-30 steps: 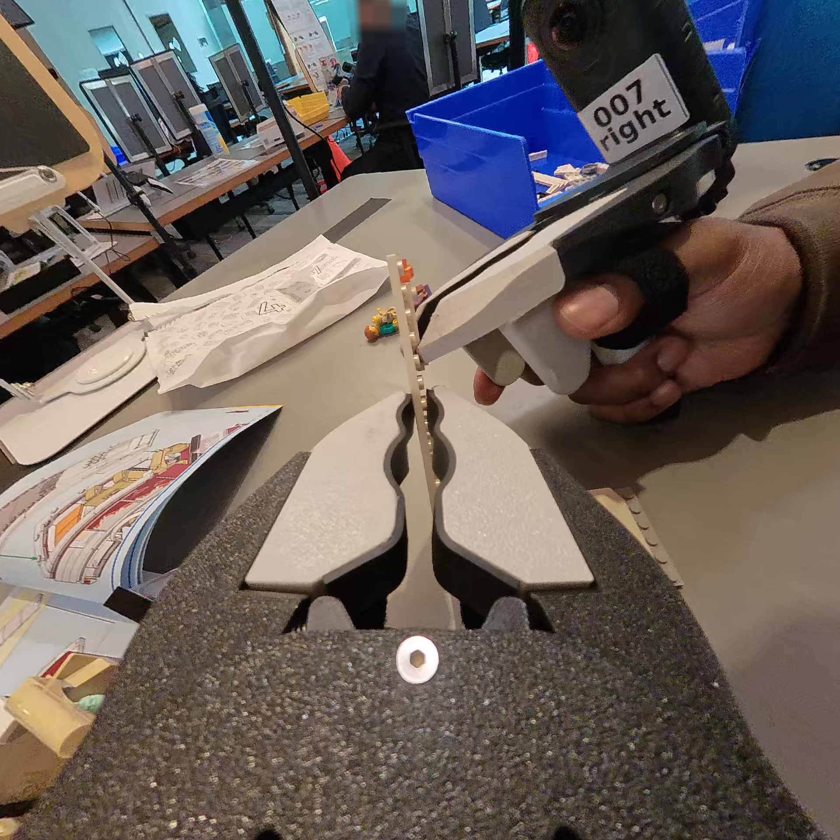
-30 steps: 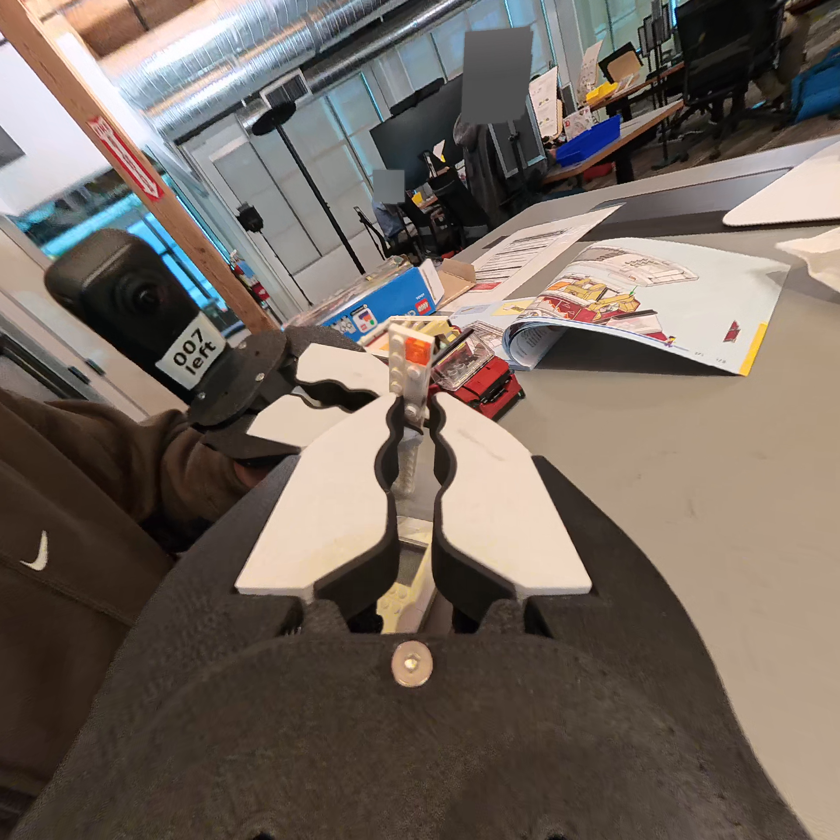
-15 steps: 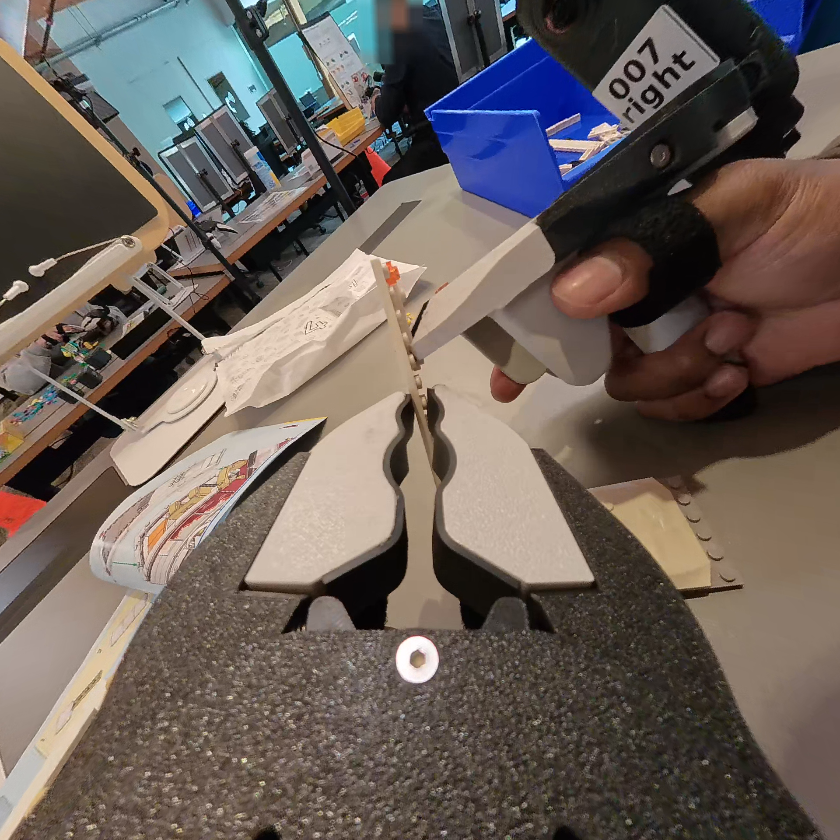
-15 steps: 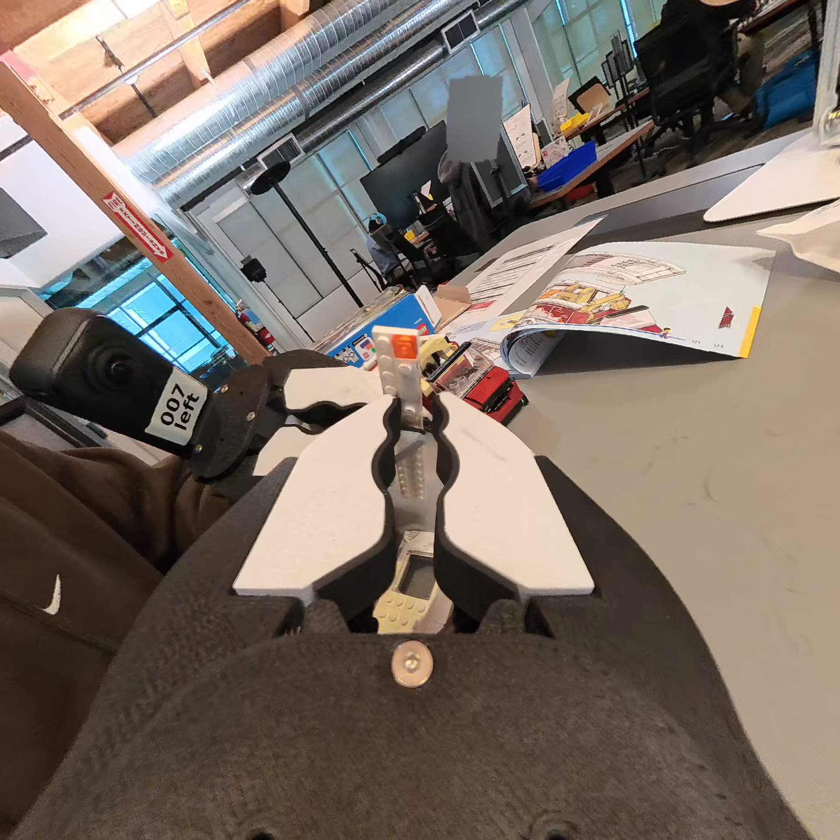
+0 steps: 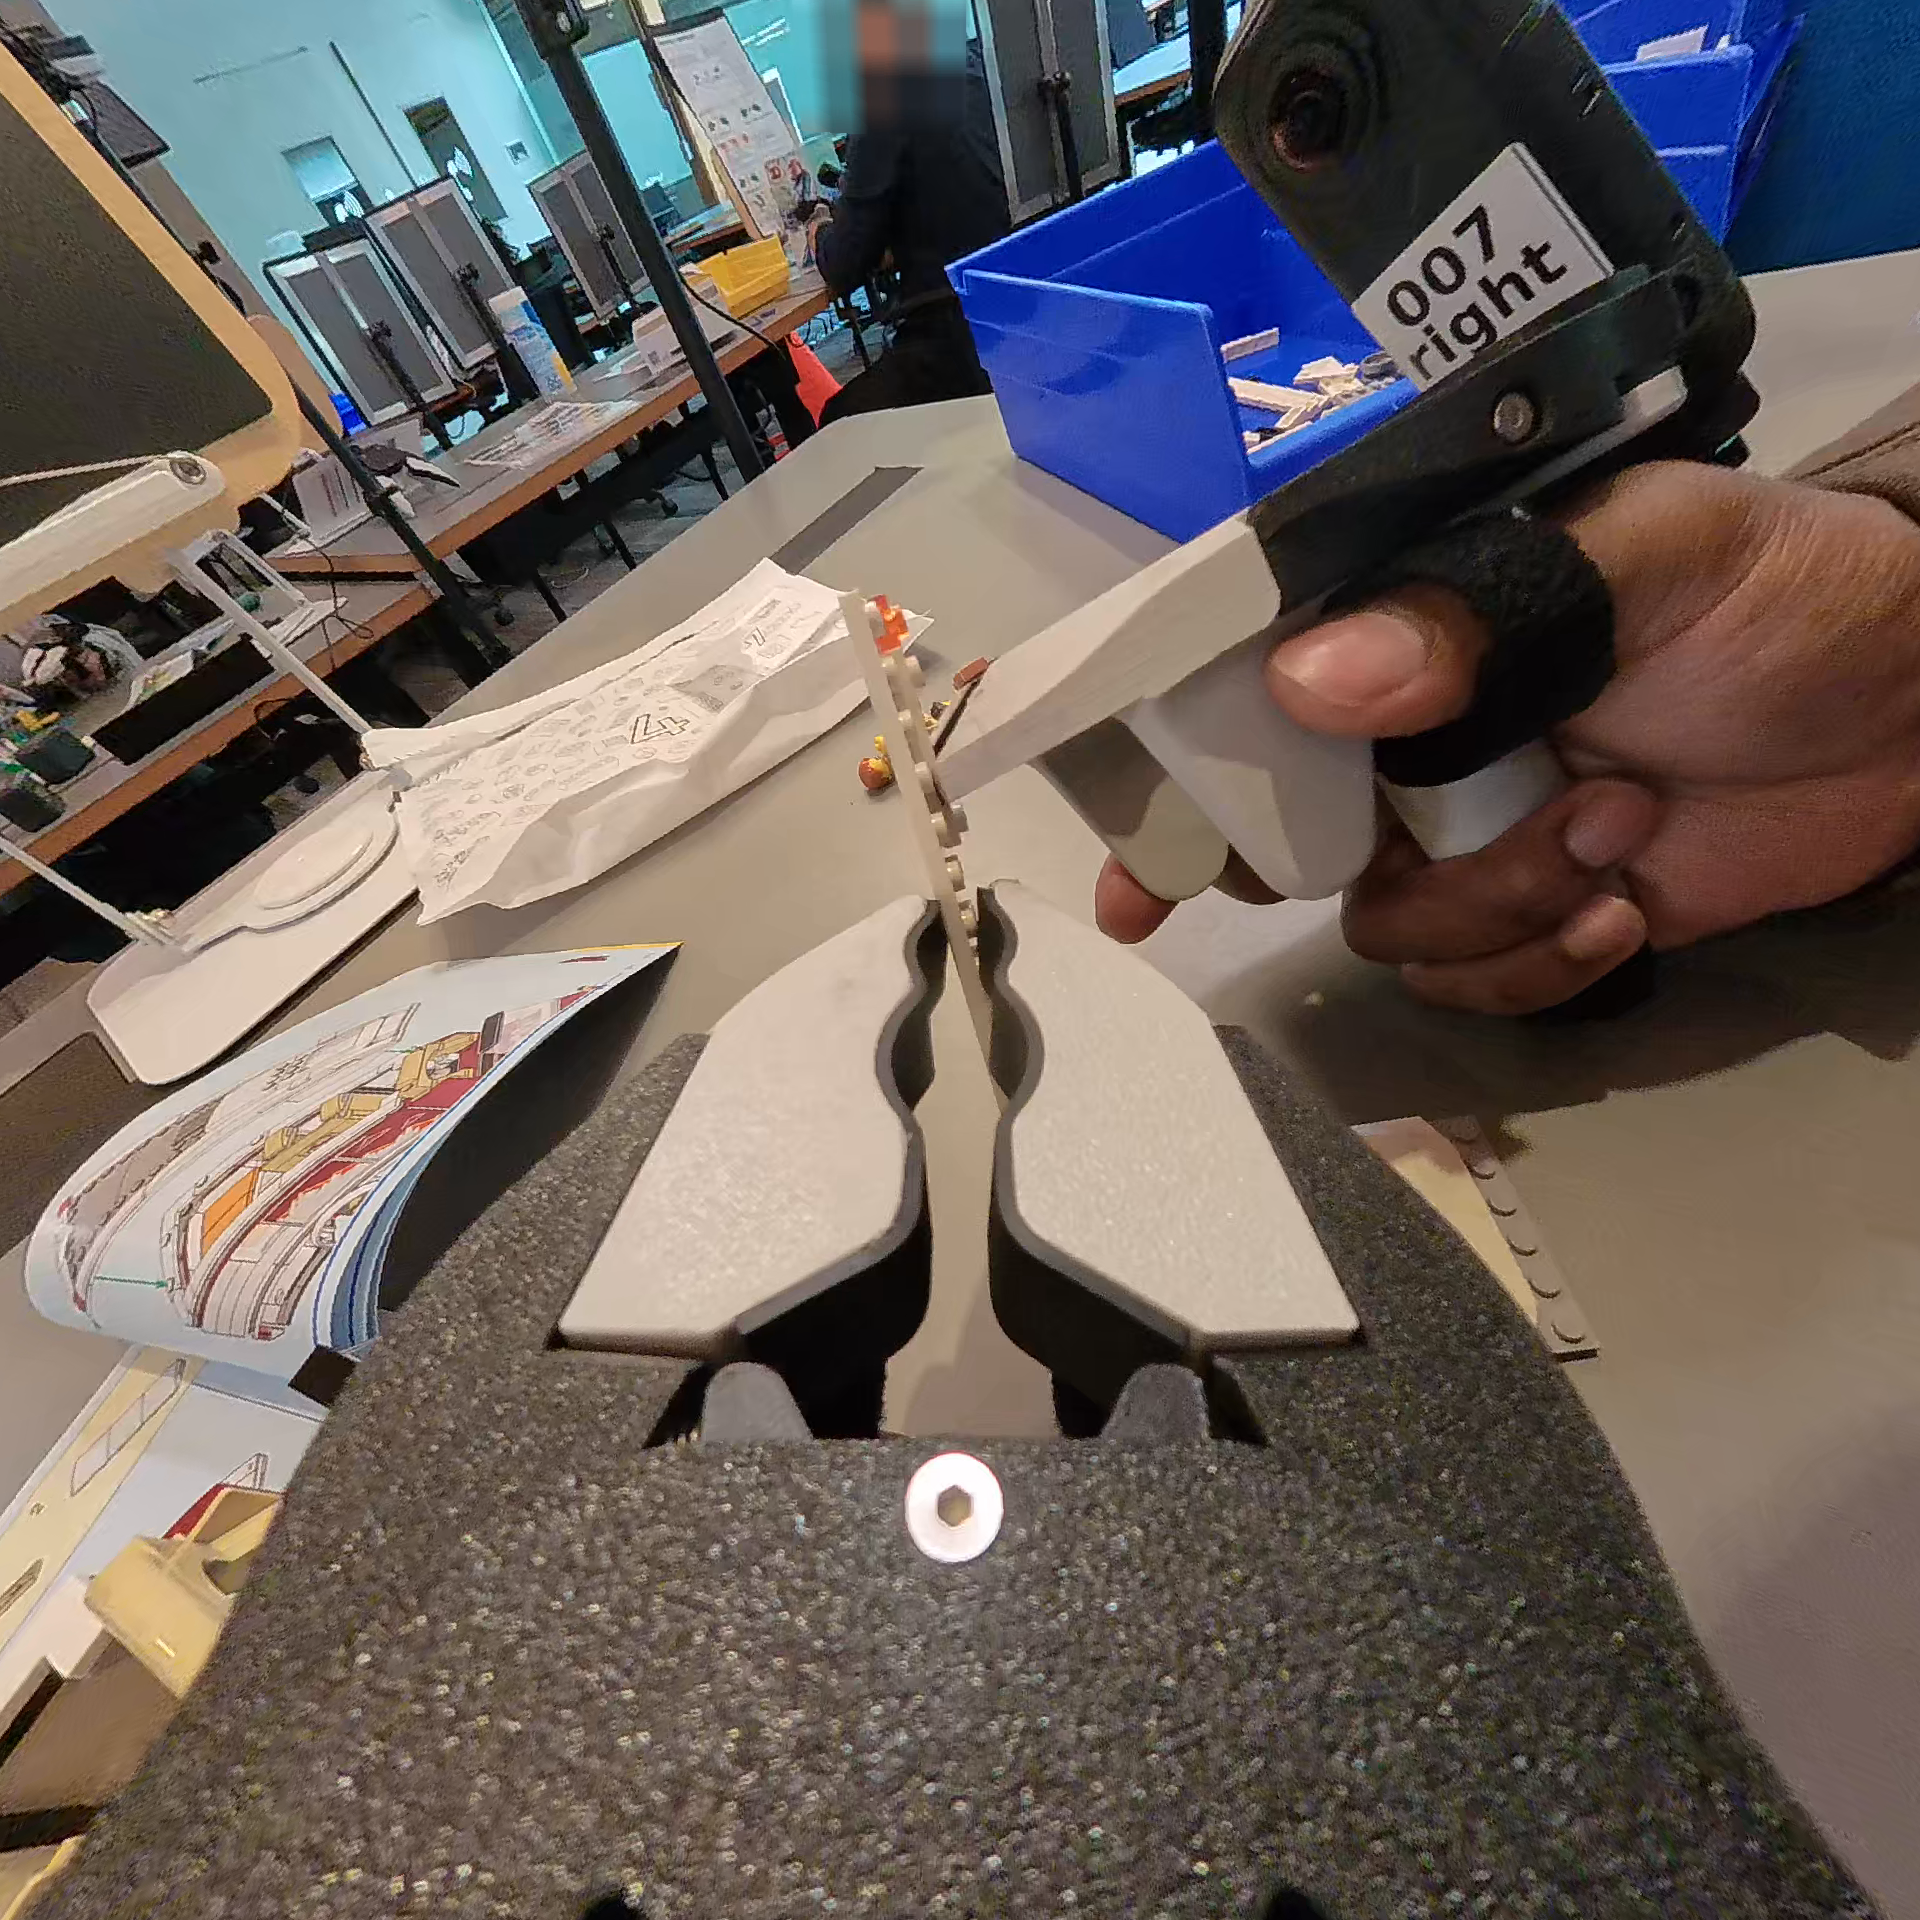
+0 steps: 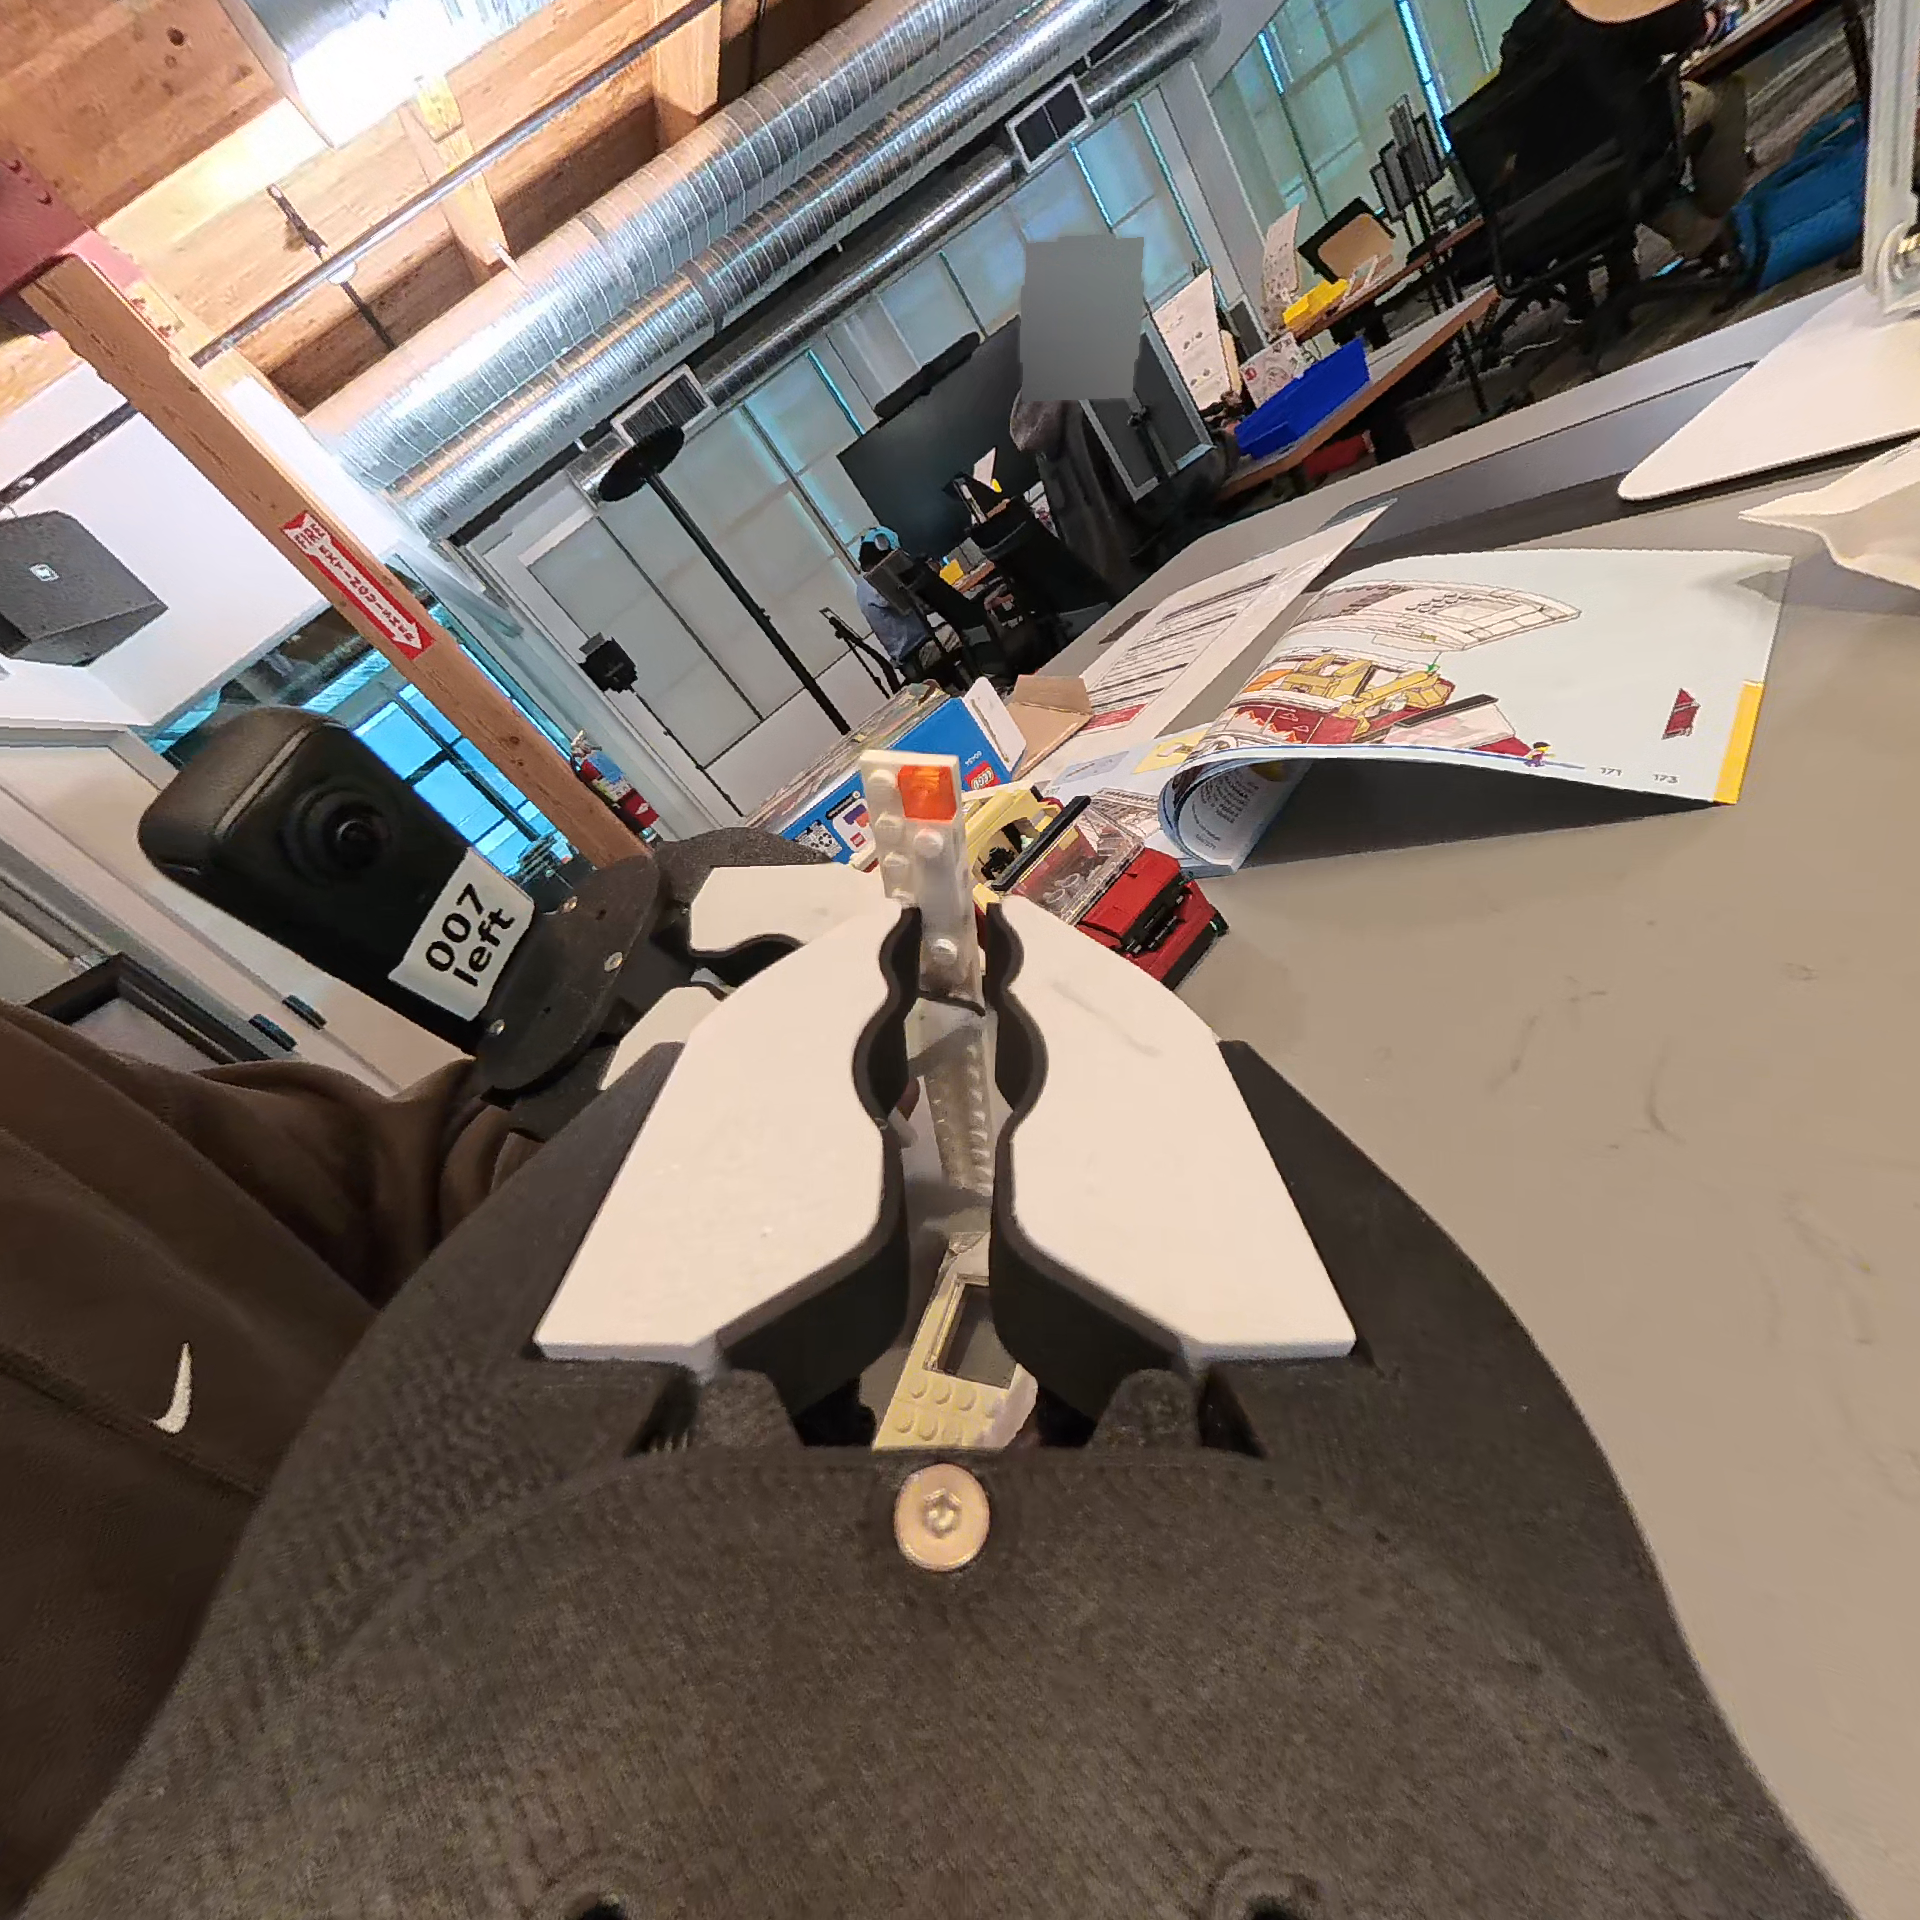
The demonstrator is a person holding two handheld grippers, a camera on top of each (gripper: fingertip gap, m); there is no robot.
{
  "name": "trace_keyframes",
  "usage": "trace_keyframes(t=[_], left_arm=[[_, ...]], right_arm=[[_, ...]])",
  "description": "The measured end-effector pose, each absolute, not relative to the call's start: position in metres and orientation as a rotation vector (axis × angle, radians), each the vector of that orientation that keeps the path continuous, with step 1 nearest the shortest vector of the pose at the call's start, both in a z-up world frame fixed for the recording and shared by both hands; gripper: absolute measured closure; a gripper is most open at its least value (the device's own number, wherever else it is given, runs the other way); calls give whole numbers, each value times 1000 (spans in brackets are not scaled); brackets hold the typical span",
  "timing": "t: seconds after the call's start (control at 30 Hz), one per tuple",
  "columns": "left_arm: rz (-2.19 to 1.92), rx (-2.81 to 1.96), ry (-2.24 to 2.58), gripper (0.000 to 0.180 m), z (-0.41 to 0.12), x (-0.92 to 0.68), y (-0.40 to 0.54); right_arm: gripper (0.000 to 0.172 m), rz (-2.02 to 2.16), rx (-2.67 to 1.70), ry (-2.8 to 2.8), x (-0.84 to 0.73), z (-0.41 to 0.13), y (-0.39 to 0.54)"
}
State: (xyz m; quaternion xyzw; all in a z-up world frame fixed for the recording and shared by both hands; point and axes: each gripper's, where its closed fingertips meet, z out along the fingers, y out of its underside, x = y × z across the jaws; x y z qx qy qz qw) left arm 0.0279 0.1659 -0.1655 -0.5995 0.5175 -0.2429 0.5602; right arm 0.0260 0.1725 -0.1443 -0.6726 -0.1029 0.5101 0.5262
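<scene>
- Left wrist view: the left claw (image 5: 961,925) is clenched on the lower end of a long white studded plate (image 5: 914,758), which stands nearly upright above the grey desk (image 5: 1714,1247) with a small orange tile (image 5: 886,623) at its top.
- The right claw (image 5: 940,774), carried by a hand (image 5: 1662,748), comes in from the right and meets the plate's studded face about halfway up.
- Right wrist view: the right claw (image 6: 948,935) is narrowed around the same white plate (image 6: 920,831); whether its pads press on the edges I cannot tell. The left claw (image 6: 727,914) sits just behind.
- Behind the plate lie a printed white paper bag (image 5: 582,769) and a few small coloured pieces (image 5: 878,769).
- An open instruction booklet (image 5: 260,1174) arches up on the left; a tan studded plate (image 5: 1496,1226) lies flat on the right.
- A blue bin (image 5: 1101,364) of pale pieces stands behind the right claw.
- A red and yellow brick model (image 6: 1101,883) sits just beyond the claws, beside a blue box (image 6: 914,758).
</scene>
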Motion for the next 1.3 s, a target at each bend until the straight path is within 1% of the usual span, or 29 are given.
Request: trace_keyframes(t=[0.27,0.37,0.57,0.7,1.13,1.17,1.2,1.23,1.27,1.3], left_arm=[[-599,-1382,1225,175,-161,27,163],[-574,-1368,1240,174,-161,28,162],[-527,-1290,1281,174,-157,26,158],[-523,-1275,1293,175,-155,24,157],[-444,-1371,1281,176,-166,20,170],[-448,-1370,1261,176,-164,19,171],[-479,-1345,1219,176,-152,17,171],[-474,-1347,1195,176,-145,13,174],[-451,-1359,1178,176,-143,10,178],[-462,-1390,1166,176,-145,8,182]], right_arm=[[159,1205,-1618,-254,23,-144,171],[164,1187,-1605,-281,23,-142,169],[164,1188,-1586,-341,21,-138,166],[164,1107,-1602,-413,21,-138,163],[165,1035,-1749,-403,25,-156,168],[172,1014,-1775,-378,29,-159,170],[172,953,-1809,-330,38,-168,178],[172,987,-1843,-298,42,-175,181],[172,1049,-1834,-292,41,-172,181],[172,1025,-1837,-333,39,-172,180]])
